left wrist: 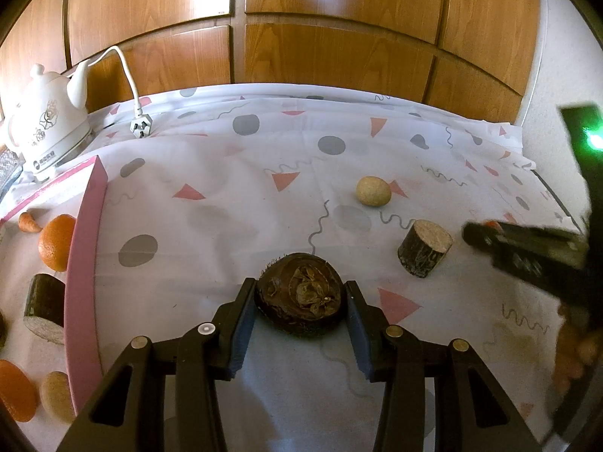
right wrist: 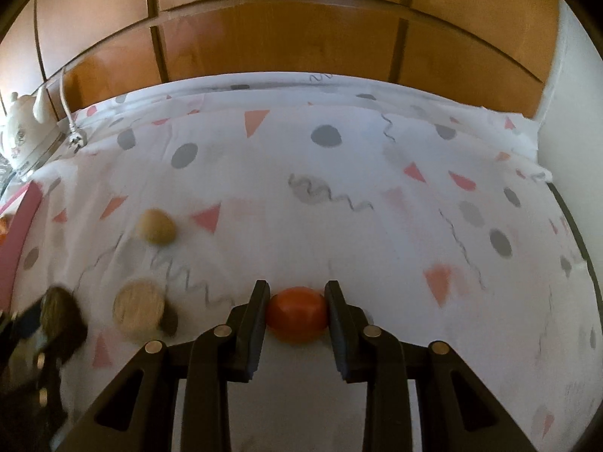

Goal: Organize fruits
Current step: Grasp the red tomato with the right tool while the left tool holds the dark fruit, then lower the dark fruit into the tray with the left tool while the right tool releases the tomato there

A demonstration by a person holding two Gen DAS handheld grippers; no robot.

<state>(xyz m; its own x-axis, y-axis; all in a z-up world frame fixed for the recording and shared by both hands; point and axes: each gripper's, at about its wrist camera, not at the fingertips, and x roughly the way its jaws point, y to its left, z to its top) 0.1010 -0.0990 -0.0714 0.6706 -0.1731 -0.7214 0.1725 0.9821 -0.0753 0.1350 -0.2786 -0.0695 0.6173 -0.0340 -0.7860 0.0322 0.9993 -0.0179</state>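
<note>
My left gripper (left wrist: 299, 297) is shut on a dark brown, husky round fruit (left wrist: 299, 295) just above the patterned cloth. My right gripper (right wrist: 297, 310) is shut on a small orange-red fruit (right wrist: 297, 314). A beige round fruit (left wrist: 373, 191) and a dark cut stalk piece (left wrist: 424, 248) lie on the cloth ahead; both show in the right wrist view, the beige fruit (right wrist: 156, 226) and the stalk piece (right wrist: 141, 309). A pink tray (left wrist: 84, 263) at the left holds an orange (left wrist: 56, 241), a stalk piece (left wrist: 43, 309) and other fruits.
A white kettle (left wrist: 45, 128) and its plug (left wrist: 141, 126) stand at the back left. Wooden cabinet doors (left wrist: 301, 37) rise behind the table. The right gripper shows at the right edge of the left wrist view (left wrist: 527, 252). The table's right edge (right wrist: 573, 233) is near.
</note>
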